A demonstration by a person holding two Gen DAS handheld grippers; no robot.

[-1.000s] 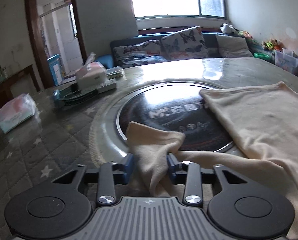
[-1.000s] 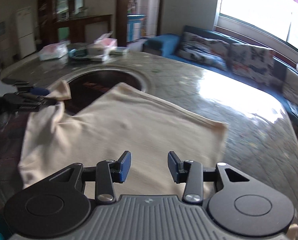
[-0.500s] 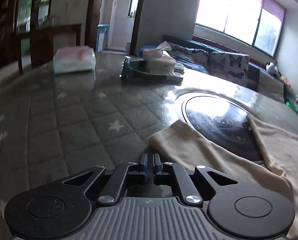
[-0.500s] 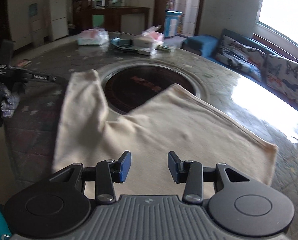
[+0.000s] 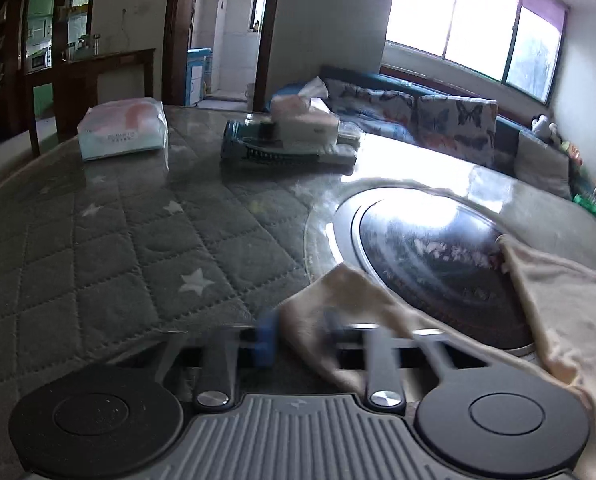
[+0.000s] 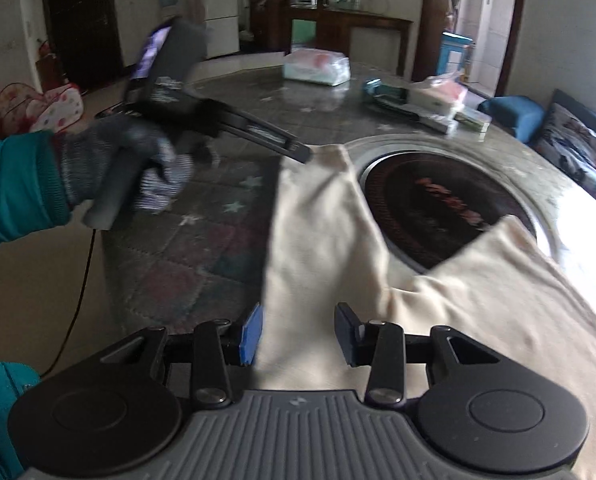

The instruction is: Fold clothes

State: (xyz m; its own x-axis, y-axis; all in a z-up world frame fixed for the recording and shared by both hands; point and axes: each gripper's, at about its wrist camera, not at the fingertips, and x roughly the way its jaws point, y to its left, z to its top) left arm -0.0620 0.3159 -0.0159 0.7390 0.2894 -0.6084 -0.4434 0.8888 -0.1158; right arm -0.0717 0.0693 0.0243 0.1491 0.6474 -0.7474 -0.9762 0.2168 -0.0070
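Note:
A cream garment lies spread on the round table, one sleeve stretched toward the far left. My left gripper is open, blurred, with the sleeve's end lying between and over its fingers. It also shows in the right wrist view, held by a gloved hand at the sleeve tip. My right gripper is open and empty, its fingers low over the garment's near left edge.
A dark round hotplate is set in the table's middle. A tissue pack, a tissue box and a blue tray sit at the far side. A grey quilted mat covers the left part. A sofa stands behind.
My left gripper went from open around the sleeve to shut, then open again at the sleeve's end. The sleeve now lies pulled out flat. My right gripper swung left along the garment's edge.

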